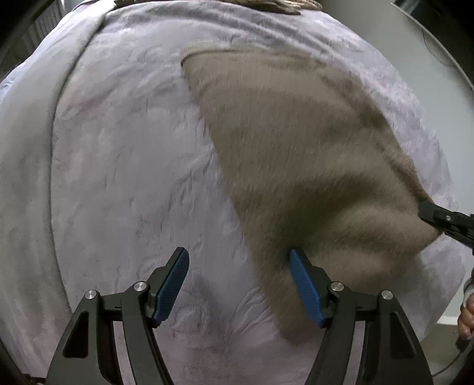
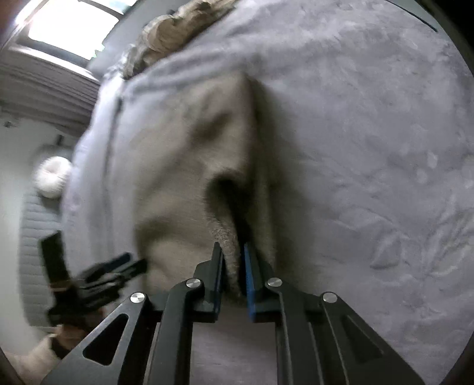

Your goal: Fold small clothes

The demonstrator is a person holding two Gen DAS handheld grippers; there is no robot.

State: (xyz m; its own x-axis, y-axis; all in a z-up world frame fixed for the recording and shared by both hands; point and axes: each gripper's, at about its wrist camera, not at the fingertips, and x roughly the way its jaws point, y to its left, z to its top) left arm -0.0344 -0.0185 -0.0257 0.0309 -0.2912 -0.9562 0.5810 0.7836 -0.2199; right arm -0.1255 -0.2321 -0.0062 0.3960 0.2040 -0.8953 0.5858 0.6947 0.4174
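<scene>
Lavender plush blanket (image 1: 124, 165), tan crumpled pile (image 2: 177, 26) at far edge; bright window (image 2: 74, 26), white round cushion (image 2: 53, 177)

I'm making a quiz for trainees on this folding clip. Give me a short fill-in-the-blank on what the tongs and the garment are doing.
1. The brown knit garment lies on a pale ____ blanket.
2. The right tongs are ____ on the garment's edge.
3. The left tongs stand ____, gripping nothing.
4. The pads on the tongs are coloured ____.

Missing words: lilac; shut; open; blue
</scene>
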